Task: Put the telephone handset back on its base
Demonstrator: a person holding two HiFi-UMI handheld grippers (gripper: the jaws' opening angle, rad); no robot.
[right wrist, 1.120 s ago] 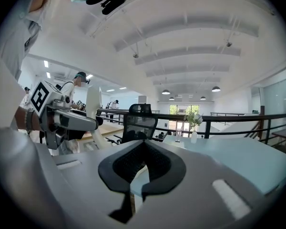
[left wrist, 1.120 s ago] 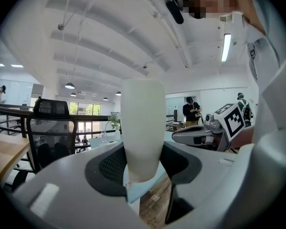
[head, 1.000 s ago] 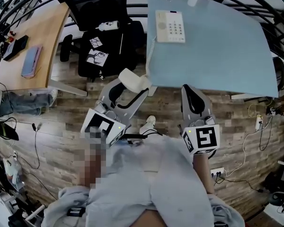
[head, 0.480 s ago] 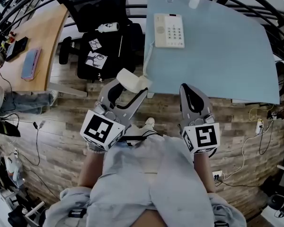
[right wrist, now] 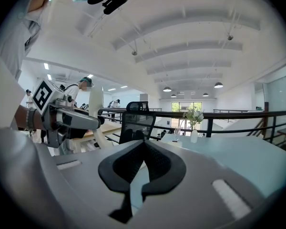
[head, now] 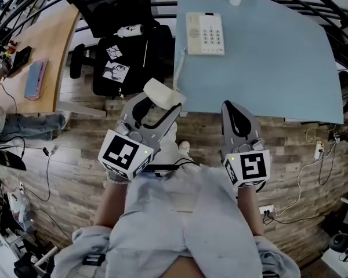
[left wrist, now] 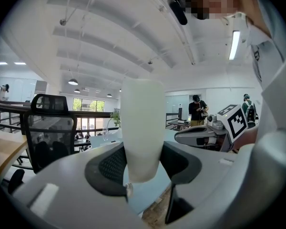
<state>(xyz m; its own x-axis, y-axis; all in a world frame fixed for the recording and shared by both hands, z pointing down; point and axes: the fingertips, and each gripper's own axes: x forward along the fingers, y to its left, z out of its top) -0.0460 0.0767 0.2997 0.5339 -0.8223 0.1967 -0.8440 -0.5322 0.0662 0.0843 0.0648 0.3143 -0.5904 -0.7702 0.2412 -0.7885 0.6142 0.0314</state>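
Lifted slightly nearer the table (head: 267, 62), the handset (head: 158, 91) sits clamped in the left claw (head: 159, 101), with the right claw (head: 238, 112) closed and empty; next it likely needs carrying over to the base (head: 205, 33).

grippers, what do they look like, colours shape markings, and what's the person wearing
The left gripper and right gripper match: pale grey moulded shells, each with two curved jaws lined with black textured pads. Each carries a cube with black-and-white square markers at the hand end, with a small green light on it. The person wears a light grey top.
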